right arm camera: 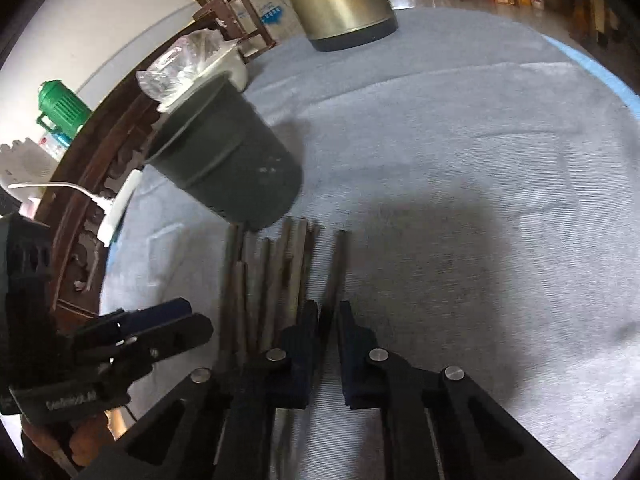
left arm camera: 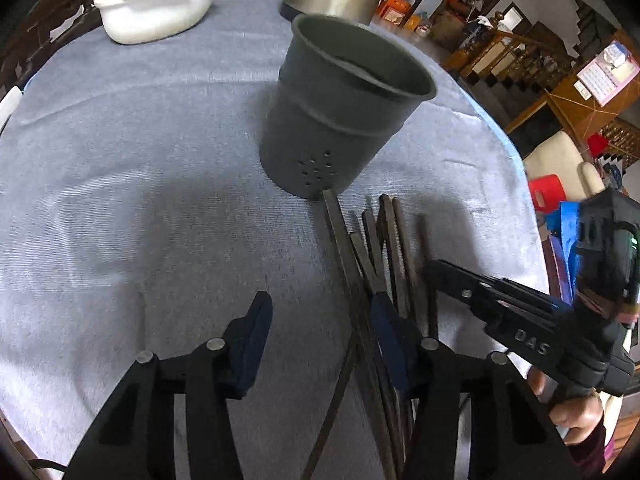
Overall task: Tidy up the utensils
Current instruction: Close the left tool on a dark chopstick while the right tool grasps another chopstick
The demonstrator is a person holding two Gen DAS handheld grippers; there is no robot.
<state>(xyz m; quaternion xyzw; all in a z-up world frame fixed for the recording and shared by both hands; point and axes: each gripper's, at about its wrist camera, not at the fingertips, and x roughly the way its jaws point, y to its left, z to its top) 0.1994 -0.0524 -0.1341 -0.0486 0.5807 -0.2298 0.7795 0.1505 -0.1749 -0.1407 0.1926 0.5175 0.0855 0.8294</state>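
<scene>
The dark, slender chopsticks [right arm camera: 280, 276] lie loose on the grey cloth [left arm camera: 120, 200] at lower centre, just below the dark perforated holder cup [left arm camera: 340, 120]; right gripper [right arm camera: 328, 316] narrows around one, left gripper [left arm camera: 320, 320] gapes wide beside them

we see a dark grey cup [left arm camera: 344, 112] with a cluster of small round holes low on its side. the chopsticks [left arm camera: 384, 248] are dark brown, nearly black. under them the tablecloth [left arm camera: 140, 152] is pale grey-blue with a fine ribbed weave and a light blue edge. our left gripper [left arm camera: 318, 344] is black with navy blue fingers [left arm camera: 254, 340] and silver rivets; our right gripper [right arm camera: 328, 348] has the same black, navy and silver. the kettle [right arm camera: 340, 0] is brushed gold with a dark base, the tub [left arm camera: 156, 12] white, and the jug [right arm camera: 62, 108] bright green.
</scene>
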